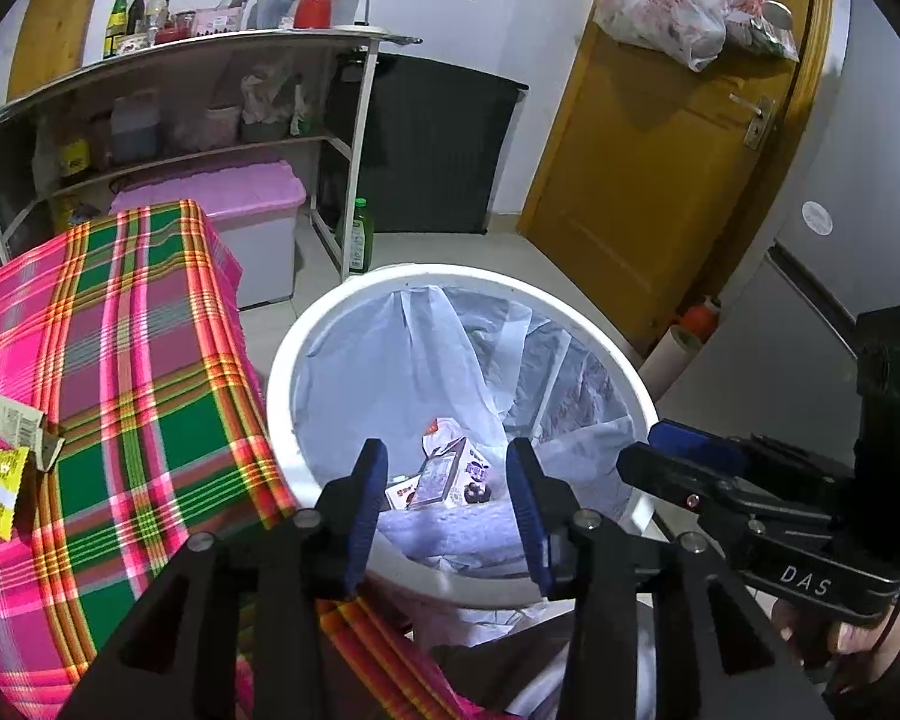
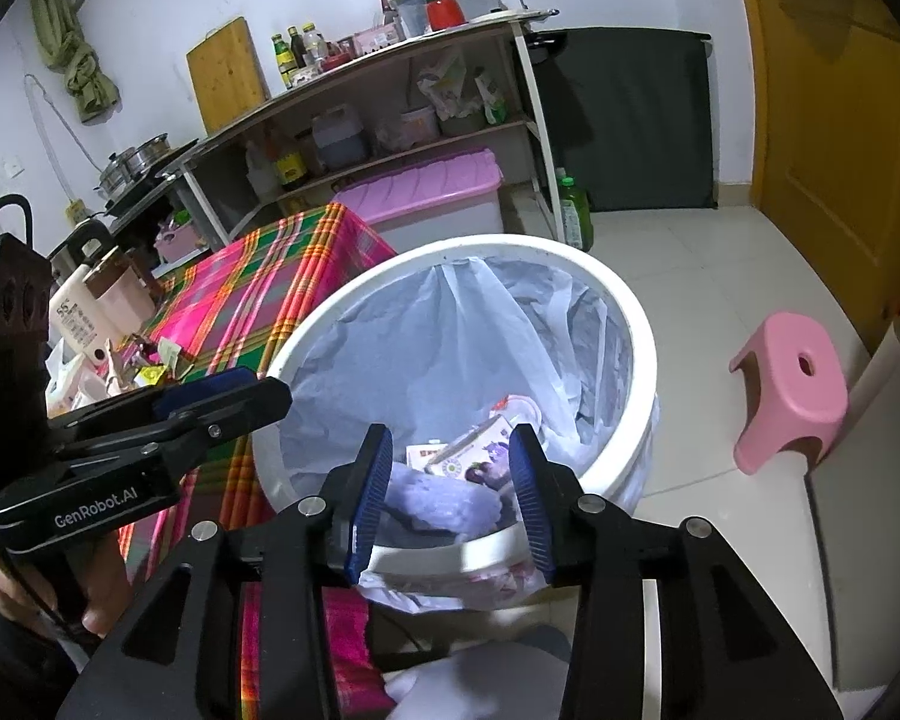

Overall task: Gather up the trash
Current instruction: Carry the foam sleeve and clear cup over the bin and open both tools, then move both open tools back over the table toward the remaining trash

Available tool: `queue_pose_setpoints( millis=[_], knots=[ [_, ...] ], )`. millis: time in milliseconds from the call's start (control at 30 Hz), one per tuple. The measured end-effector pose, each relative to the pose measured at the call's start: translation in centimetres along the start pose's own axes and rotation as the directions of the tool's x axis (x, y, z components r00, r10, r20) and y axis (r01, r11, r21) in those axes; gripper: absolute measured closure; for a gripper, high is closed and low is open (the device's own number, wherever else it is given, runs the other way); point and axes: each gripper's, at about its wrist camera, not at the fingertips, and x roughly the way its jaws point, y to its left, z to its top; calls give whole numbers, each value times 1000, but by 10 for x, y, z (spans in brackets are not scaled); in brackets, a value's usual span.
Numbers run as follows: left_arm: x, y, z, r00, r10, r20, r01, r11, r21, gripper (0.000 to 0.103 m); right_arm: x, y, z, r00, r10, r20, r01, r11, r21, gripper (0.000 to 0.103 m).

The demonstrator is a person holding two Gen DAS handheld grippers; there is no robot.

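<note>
A white trash bin (image 1: 594, 324) with a pale plastic liner stands on the floor beside the table; it also shows in the right wrist view (image 2: 642, 324). Small cartons and wrappers (image 1: 444, 474) lie at its bottom, also in the right wrist view (image 2: 480, 450). My left gripper (image 1: 447, 510) is open and empty above the bin's near rim. My right gripper (image 2: 450, 492) is open and empty above the same rim, just right of the left one. A yellow wrapper (image 1: 0, 480) and a torn packet (image 1: 15, 426) lie on the plaid tablecloth (image 1: 138, 372).
Bottles and more scraps (image 2: 102, 324) sit on the table's far end. A pink stool (image 2: 792, 384) stands right of the bin. A pink-lidded storage box (image 1: 240, 222), a green bottle (image 1: 360, 237) and a shelf unit (image 1: 210, 96) are behind. A yellow door (image 1: 660, 150) is at right.
</note>
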Motion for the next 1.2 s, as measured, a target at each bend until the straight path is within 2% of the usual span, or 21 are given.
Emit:
queue_pose_setpoints(
  millis=[200, 633, 1200],
  knots=[
    [-15, 6, -10, 1000, 17, 17, -16, 1000, -18, 60, -7, 9, -2, 1000, 22, 6, -22, 1000, -18, 61],
    [-52, 28, -37, 996, 76, 49, -72, 994, -77, 60, -15, 55, -14, 995, 102, -9, -102, 989, -106, 61],
    [-97, 67, -74, 979, 185, 82, -170, 971, -167, 60, -8, 111, -29, 982, 174, -67, -184, 963, -196, 61]
  ],
)
